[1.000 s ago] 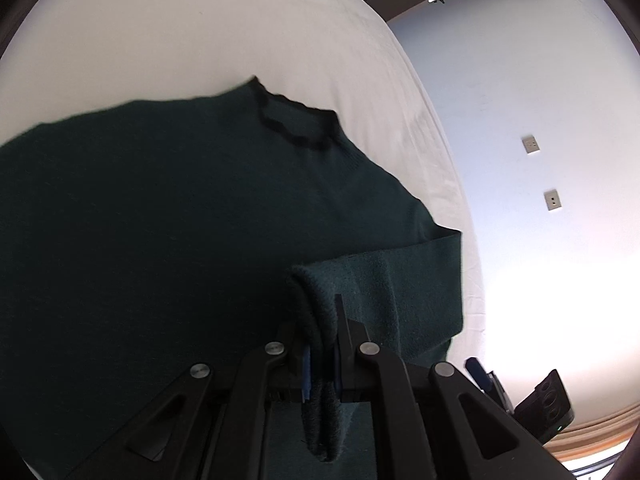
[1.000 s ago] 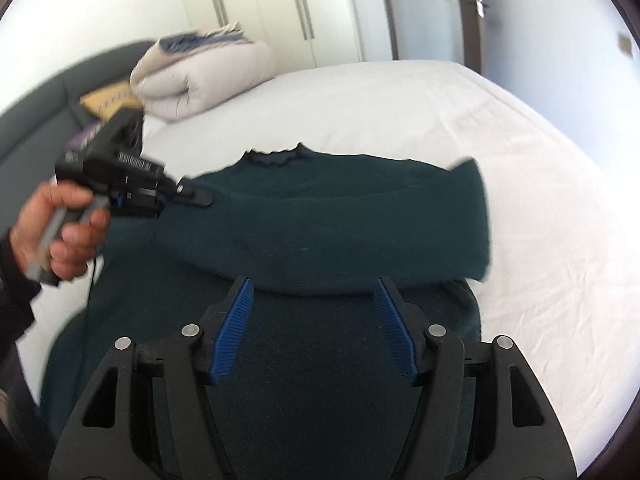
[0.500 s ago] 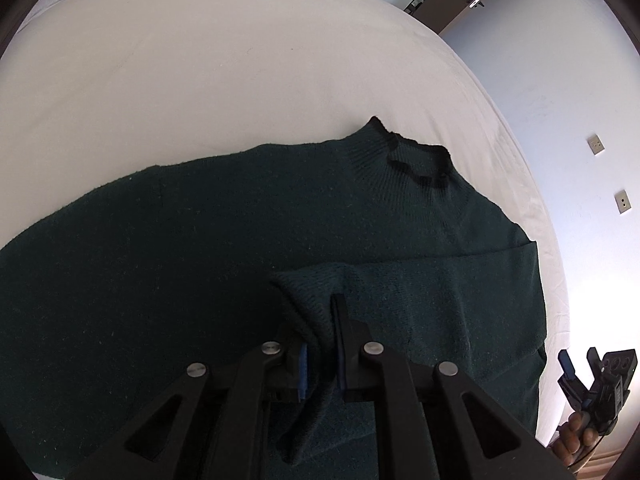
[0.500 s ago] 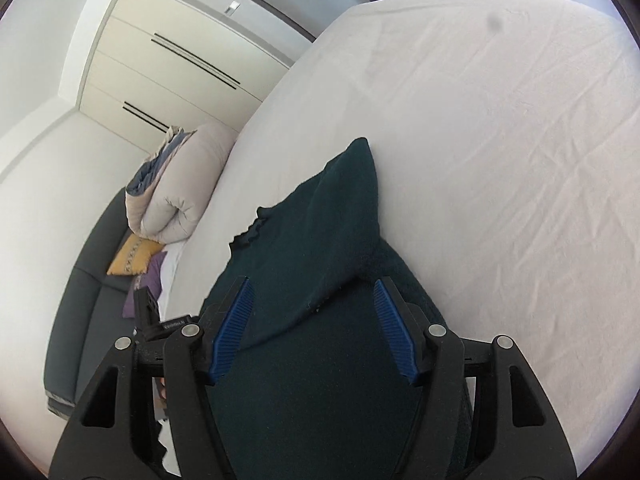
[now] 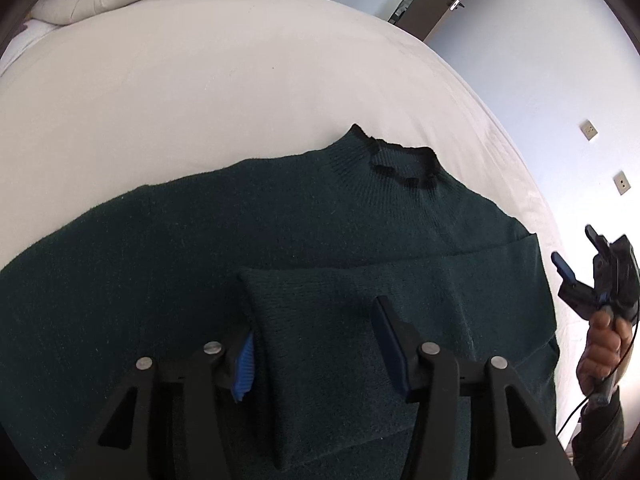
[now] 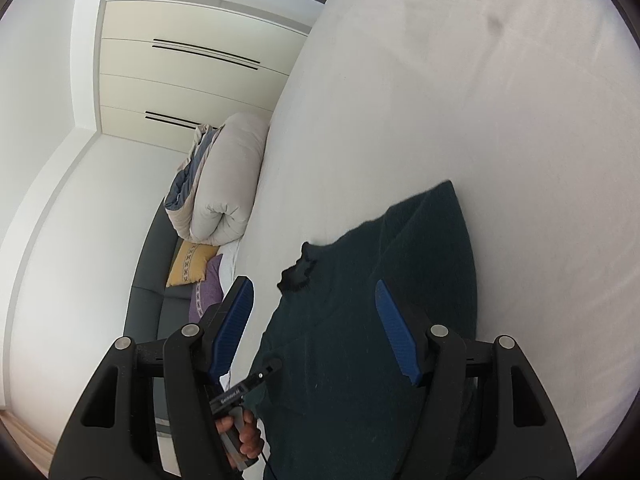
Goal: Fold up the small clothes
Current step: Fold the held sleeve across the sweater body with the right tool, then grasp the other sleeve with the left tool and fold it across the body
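A dark green sweater [image 5: 200, 248] with a black-trimmed collar [image 5: 400, 160] lies flat on the white bed [image 5: 200, 80]. One sleeve [image 5: 360, 300] is folded across its body. My left gripper [image 5: 316, 348] is open, its jaws on either side of the sleeve's end. My right gripper [image 6: 316, 328] is open and empty above the sweater [image 6: 360, 360]; it also shows at the right edge of the left wrist view [image 5: 576, 264], held in a hand.
A rolled beige duvet [image 6: 228, 184] lies at the bed's head, with yellow and purple cushions [image 6: 196, 272] on a dark sofa beside it. Cream wardrobes [image 6: 192, 80] stand behind. The bed's right edge [image 5: 532, 184] runs along a pale wall.
My left gripper has opened and let go of the sleeve, which now lies flat across the sweater. My right gripper has swung away to the sweater's right side.
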A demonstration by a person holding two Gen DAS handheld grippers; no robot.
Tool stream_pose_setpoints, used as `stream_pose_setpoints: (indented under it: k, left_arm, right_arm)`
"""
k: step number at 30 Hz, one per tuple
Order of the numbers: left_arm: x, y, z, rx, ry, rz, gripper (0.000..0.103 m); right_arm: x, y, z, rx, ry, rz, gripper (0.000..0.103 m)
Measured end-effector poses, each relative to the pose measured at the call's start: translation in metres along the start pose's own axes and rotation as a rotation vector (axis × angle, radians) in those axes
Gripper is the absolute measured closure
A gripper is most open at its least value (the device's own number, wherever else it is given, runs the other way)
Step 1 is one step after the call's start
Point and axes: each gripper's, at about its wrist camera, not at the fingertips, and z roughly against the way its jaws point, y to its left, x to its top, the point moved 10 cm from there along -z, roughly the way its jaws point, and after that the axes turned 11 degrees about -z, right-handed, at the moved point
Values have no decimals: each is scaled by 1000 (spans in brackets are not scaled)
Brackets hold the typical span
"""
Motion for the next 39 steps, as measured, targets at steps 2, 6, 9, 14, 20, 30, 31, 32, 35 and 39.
stream_pose_setpoints:
  k: [2, 6, 9, 14, 20, 30, 31, 32, 35, 39]
  left_arm:
    - [0, 0, -3, -1, -11, 8, 45]
    - [0, 1, -3, 4, -37, -3, 44]
    - [0, 2, -2, 3, -42, 2, 44]
    - [-1, 5, 7, -12, -61, 39, 44]
    - [-31, 26, 84, 61, -209, 106, 6]
    - [-230, 204, 231, -26, -532, 855, 5]
    - [-245, 218, 237, -41, -554, 920, 5]
    - [-254, 228, 242, -69, -581, 965, 8]
    - [-261, 249, 250, -118, -626, 1046, 9]
    - [-265, 279, 245, -137, -690, 1211, 8]
  right_arm:
    - [14, -16, -23, -29, 30, -67, 40]
    - [12, -39, -41, -44, 44, -91, 42]
    - [-14, -42, -33, -7, 86, -89, 41]
    - [-64, -45, -5, 9, 134, -53, 41]
    - [-114, -30, 51, -11, 44, 25, 39]
    - [-259, 26, 77, 17, 138, 147, 36]
    - [-272, 32, 73, 16, 149, 151, 36]
    - [-284, 38, 70, 16, 163, 157, 36]
    - [-319, 56, 58, 6, 194, 184, 36]
    - [-357, 85, 51, 1, 207, 237, 36]
